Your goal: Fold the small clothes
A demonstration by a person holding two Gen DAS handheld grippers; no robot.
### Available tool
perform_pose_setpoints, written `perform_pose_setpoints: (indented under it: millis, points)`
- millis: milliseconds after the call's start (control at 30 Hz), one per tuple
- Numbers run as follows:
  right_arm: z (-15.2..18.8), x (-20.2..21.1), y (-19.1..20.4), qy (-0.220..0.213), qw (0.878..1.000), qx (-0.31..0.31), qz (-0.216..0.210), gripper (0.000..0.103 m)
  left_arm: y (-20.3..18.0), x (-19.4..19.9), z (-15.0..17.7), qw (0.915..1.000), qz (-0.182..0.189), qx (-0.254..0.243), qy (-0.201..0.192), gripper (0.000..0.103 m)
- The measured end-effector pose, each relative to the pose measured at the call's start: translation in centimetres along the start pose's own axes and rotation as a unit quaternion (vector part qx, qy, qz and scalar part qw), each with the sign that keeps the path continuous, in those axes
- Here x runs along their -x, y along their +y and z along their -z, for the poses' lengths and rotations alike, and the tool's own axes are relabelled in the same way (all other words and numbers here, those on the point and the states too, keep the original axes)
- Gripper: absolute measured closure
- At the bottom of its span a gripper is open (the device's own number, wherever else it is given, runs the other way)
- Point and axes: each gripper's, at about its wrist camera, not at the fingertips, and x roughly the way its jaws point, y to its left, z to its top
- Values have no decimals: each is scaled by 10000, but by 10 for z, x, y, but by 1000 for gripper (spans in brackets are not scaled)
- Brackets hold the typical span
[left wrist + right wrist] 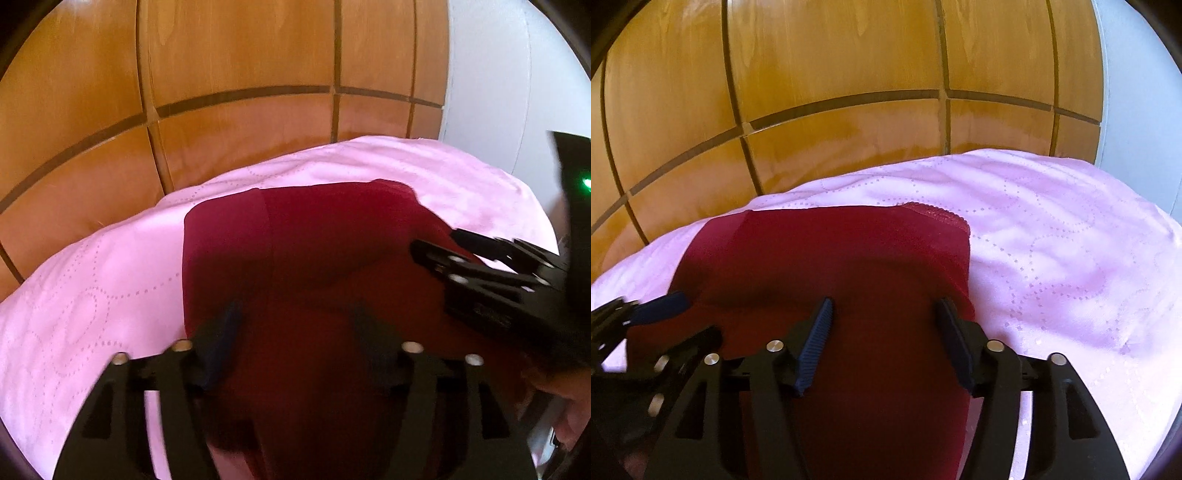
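A dark red garment (314, 240) (849, 251) lies flat on a pink quilted bedspread (92, 277) (1052, 240). Its far right corner carries a lace trim (938, 214). My left gripper (294, 308) hovers over the near left part of the cloth, jaws apart with only the flat fabric showing beneath them. My right gripper (884, 302) stands open over the near right part, close to the garment's right edge. Each gripper shows in the other's view: the right gripper (434, 243) enters from the right, the left gripper (698, 315) from the lower left, both with fingers spread.
Wooden wardrobe panels (240, 55) (831, 55) with dark grooves rise right behind the bed's far edge. A white wall (487, 92) stands at the right. Bare bedspread stretches left and right of the garment.
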Motion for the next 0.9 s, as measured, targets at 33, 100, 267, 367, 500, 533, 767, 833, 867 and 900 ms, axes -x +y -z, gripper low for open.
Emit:
perform_pose_setpoints:
  millis: [33,100,267,367,500,533,767,833,867,900]
  points:
    - [0,0,0,-7,10000,-12,96,33,-4,6,3,10000,-11,-44,-55,28]
    - [1,0,-3,5,9997,-115,217,24,-7,18,11,9999,-60,-43,-144,25]
    - [2,2,-11,38,9990,-400,193,17,0,50,33,9986,-15,470,-244,9]
    - [3,7,-12,76,9985,-479,253,10,7,58,49,9965,69,833,-44,7]
    - [12,29,-14,63,9979,-602,249,7,16,75,69,9949,-24,1010,-28,3]
    - [16,36,-14,40,9978,-608,264,6,17,80,72,9951,-99,981,-65,3]
    - [46,88,-2,76,9981,-529,306,4,13,101,91,9941,-776,758,-64,2]
    - [56,103,3,72,9976,-598,327,4,10,105,94,9939,-831,719,-61,2]
    - [61,110,5,67,9974,-625,346,4,9,108,95,9939,-852,701,-72,2]
    - [64,116,6,44,9972,-647,383,4,8,112,97,9937,-879,689,-97,2]
